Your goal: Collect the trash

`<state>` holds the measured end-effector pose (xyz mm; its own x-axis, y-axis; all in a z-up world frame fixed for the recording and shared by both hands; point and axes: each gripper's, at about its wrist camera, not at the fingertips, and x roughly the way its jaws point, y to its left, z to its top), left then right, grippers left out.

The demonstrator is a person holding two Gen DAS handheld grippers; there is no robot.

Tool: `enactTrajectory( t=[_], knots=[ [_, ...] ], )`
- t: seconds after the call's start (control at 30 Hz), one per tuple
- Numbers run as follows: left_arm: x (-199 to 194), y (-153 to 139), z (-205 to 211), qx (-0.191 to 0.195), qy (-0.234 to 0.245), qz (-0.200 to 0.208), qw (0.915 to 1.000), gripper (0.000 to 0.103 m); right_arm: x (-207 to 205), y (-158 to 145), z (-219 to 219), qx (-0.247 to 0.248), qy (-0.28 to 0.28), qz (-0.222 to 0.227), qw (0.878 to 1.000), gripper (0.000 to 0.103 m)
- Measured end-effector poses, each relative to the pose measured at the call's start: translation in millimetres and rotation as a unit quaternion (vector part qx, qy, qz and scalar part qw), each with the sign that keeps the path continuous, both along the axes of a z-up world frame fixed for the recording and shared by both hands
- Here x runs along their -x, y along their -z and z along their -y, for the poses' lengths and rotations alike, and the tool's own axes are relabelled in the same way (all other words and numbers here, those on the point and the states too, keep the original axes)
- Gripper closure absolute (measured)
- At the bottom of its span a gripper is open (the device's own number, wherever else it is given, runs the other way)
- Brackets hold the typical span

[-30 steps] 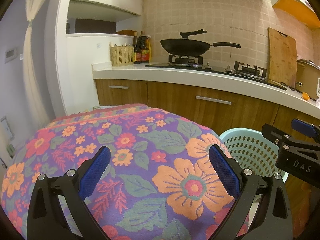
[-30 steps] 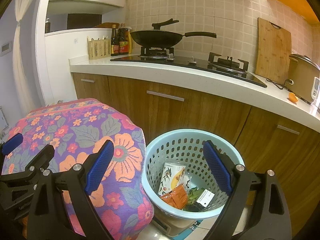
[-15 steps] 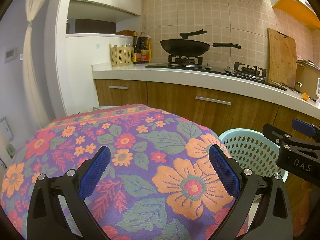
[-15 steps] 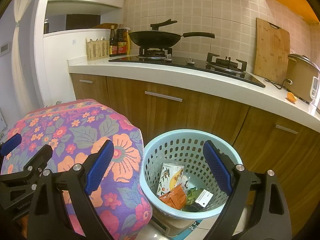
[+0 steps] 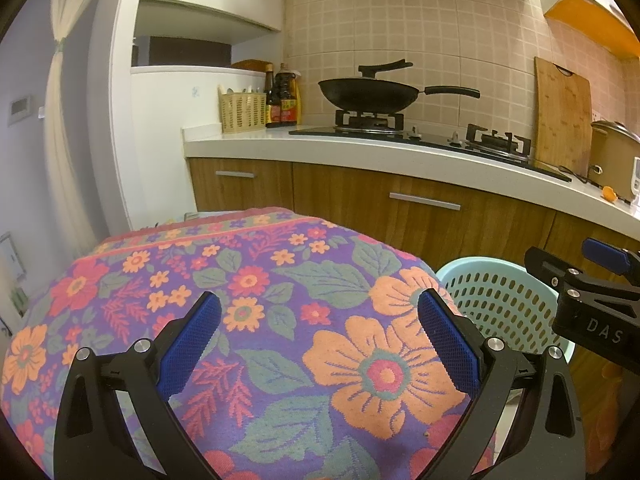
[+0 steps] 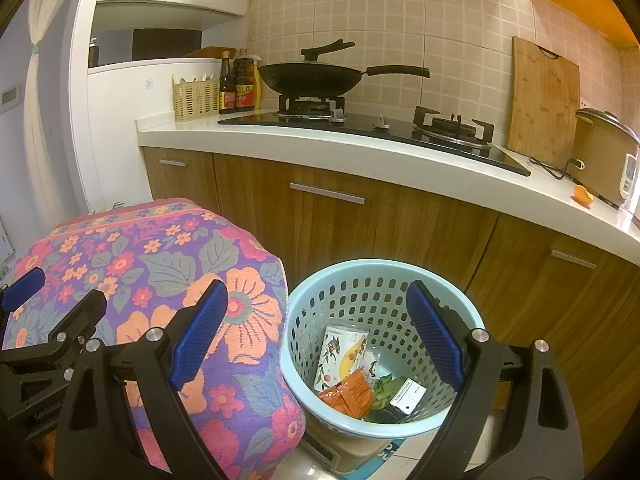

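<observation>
Right wrist: one basket (image 6: 304, 304), four trash items inside (maybe more); right tool (image 6: 316, 320), left tool (image 5: 318, 328) both wide open, empty.

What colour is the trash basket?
Light blue basket, perforated sides; clearest in the right wrist view.

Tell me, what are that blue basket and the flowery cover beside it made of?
The basket looks like moulded plastic: pale blue, smooth, slightly glossy, with rows of regular punched holes in its wall. The flowery cover seems a woven or terry-like cloth: matte, with a visible thread texture and soft rounded folds. What lies under it cannot be seen.
</observation>
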<state>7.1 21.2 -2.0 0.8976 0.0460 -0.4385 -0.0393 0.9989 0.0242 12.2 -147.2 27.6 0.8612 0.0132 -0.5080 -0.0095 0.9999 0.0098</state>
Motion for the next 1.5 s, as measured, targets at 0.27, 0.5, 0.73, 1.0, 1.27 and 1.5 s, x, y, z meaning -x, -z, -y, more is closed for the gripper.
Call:
enactTrajectory(
  t=[0.27,0.5,0.73,1.0,1.27,1.5],
  knots=[
    [0,1,2,0.002,0.001,-0.003,1.0,0.008,3,-3,1,-0.001,0.001,0.006,1.0,0.017],
    [1,1,5,0.001,0.005,-0.003,1.0,0.008,4,-3,8,-0.001,0.014,0.007,1.0,0.017],
    [0,1,6,0.003,0.008,-0.003,1.0,0.008,7,0,16,0.009,0.027,0.01,1.0,0.017],
    [1,1,8,0.003,0.009,-0.001,1.0,0.008,12,-5,22,0.002,0.035,0.022,0.999,0.017],
    [2,0,6,0.001,0.013,0.0,0.9999,0.007,9,-4,14,0.008,0.024,0.02,0.999,0.017],
    [0,1,5,0.004,0.011,-0.007,0.9999,0.007,9,-5,14,0.008,0.025,0.02,0.999,0.017]
  ],
)
